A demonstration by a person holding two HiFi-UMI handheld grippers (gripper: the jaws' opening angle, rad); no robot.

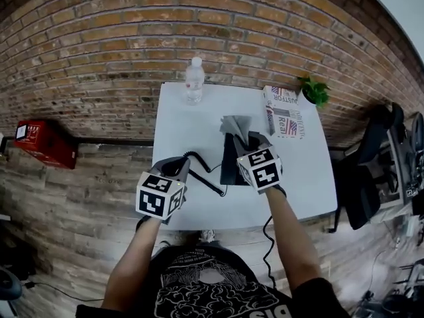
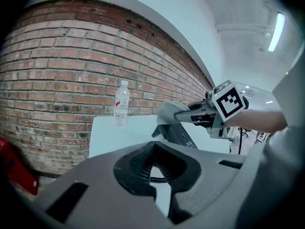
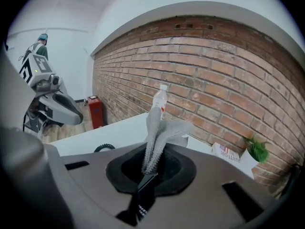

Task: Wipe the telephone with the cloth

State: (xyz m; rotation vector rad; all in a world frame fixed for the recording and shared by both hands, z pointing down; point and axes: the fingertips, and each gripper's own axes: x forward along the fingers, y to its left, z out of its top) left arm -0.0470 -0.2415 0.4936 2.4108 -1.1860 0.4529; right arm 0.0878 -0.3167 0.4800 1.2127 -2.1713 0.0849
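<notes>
Grey cloth [image 3: 159, 128] is clamped in the right gripper [image 3: 150, 171]. Jaws are pinched on its lower end, and the rest stands up and fans out fwd of the tips.

**Tong state**
- Right gripper: closed on cloth, firm pinch, no slack seen.
- Left gripper [image 2: 157, 171]: jaws narrowly apart w/ nothing between them. Table [image 1: 192, 124] and coiled cord [image 1: 207, 177] show through the gap.

**Task item position**
- Telephone [image 1: 232, 161]: black, directly below and just ahead of the right gripper tips, and to the right of the left gripper.
- Left gripper view shows the cloth at the telephone's raised far edge [image 2: 178, 133]. It is touching or just over it; contact can't be confirmed.
- Cord runs from the telephone toward the left gripper tips, passing just in front of them.

**Other items (all beyond both grippers)**
- Water bottle [image 1: 194, 79]: far table edge, ahead of the left gripper.
- Printed box [image 1: 283, 111] and small plant [image 1: 315, 90]: ahead and right of the right gripper.

**Progress (est.)**
- Done: cloth picked up and brought to the telephone.
- Wiping looks to be at the start or early stage. No cleaned vs. uncleaned area is distinguishable.
- Left: strokes across the top face, sides and cord area, w/ the left gripper free to steady the unit.
</notes>
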